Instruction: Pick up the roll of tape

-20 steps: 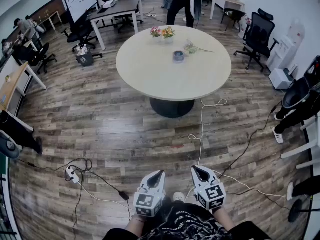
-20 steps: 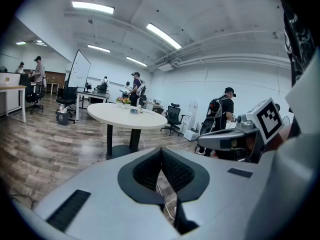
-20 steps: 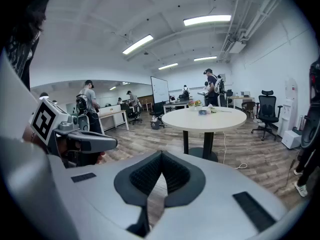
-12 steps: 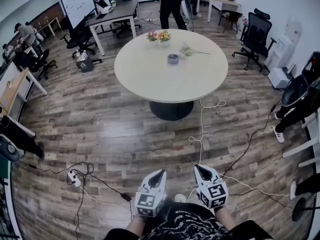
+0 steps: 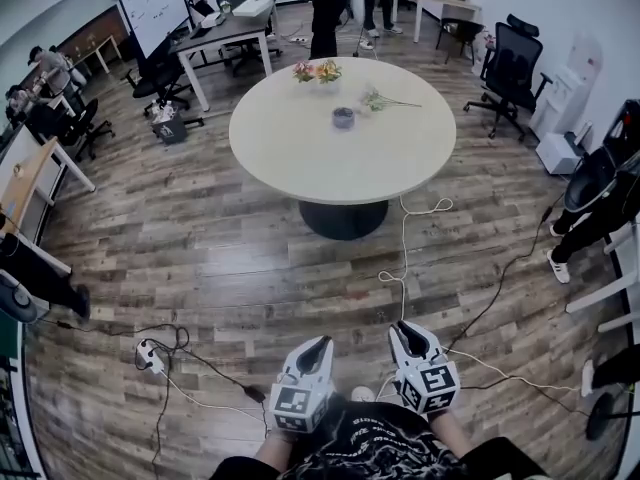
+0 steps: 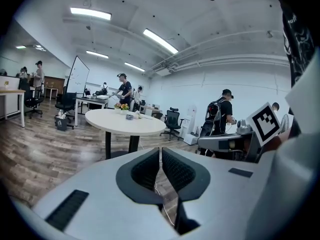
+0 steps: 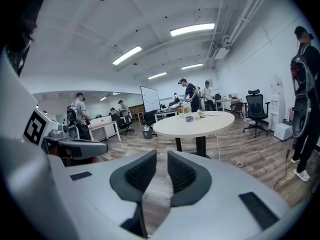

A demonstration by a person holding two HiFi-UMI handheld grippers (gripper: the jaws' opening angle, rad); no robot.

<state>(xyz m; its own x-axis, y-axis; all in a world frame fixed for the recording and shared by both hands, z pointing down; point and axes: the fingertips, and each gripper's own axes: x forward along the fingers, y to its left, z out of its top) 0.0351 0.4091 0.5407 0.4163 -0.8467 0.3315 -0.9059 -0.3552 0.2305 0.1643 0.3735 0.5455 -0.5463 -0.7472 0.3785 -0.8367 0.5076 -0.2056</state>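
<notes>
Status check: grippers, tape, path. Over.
Left gripper shut, empty; right gripper barely open, empty. Roll of tape on round table ahead, well out of reach. White cable on floor between.

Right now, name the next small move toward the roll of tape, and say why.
Probably step toward the round table: the roll of tape sits on its far half, while the left hand-held gripper and the right hand-held gripper hang empty close to the person's body, well short of it.
</notes>
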